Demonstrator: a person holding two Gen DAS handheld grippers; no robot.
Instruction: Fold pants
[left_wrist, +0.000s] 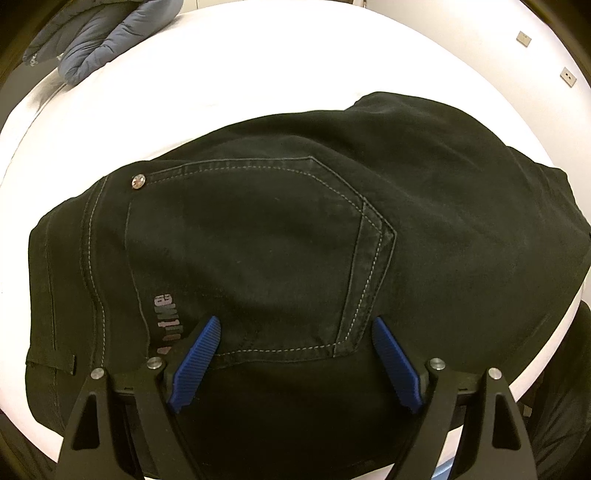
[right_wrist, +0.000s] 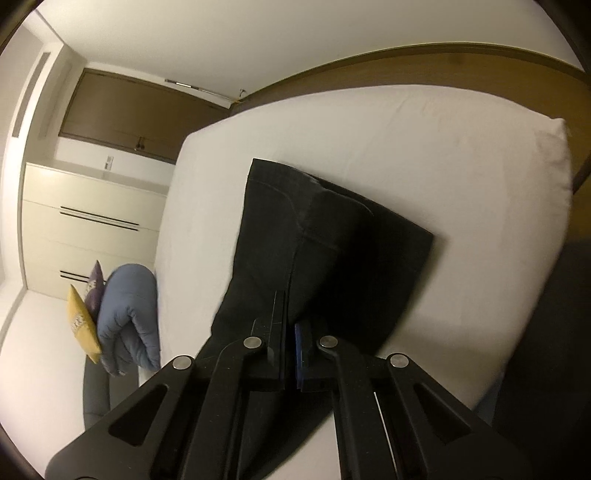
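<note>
Left claw (left_wrist: 295, 328): spread wide, blue ribbed pads (left_wrist: 195, 363) apart, nothing between them. It hovers low over the black pants (left_wrist: 295, 240), above the seat area. One pad sits just beside the near edge of the back pocket (left_wrist: 243, 251), the other beside the pocket's stitched corner. Can't tell if the pads touch the cloth.

Right claw (right_wrist: 290, 332): pressed together, pinching a raised ridge of the pants (right_wrist: 314, 251). Cloth edge runs straight into the gap between the black finger and the blue pad (right_wrist: 298, 354). From the pinch the cloth falls away on both sides and drapes down to the bed.

Pants: lying on the white bed (left_wrist: 258, 74), mostly flat, bunched into a broad dark heap in the left view. Pocket faces up, grey stitching visible, a metal rivet (left_wrist: 139, 181) at its far corner, a printed logo (left_wrist: 164, 321) near the left pad, text unreadable. In the right view the far end of the pants lies flat with a squared edge, well short of the bed's far end.

Around: blue quilted jacket (left_wrist: 99, 37) on the far part of the bed in the left view. In the right view the same blue bundle (right_wrist: 127, 317) hangs off the bed's side, with a yellow cushion (right_wrist: 81, 328) and a purple cushion (right_wrist: 95, 291) just beside it. Cream drawers (right_wrist: 92, 229) against the wall beyond, brown cabinet (right_wrist: 136, 110) above them. Wood headboard (right_wrist: 443, 66) runs along the bed's far edge.
</note>
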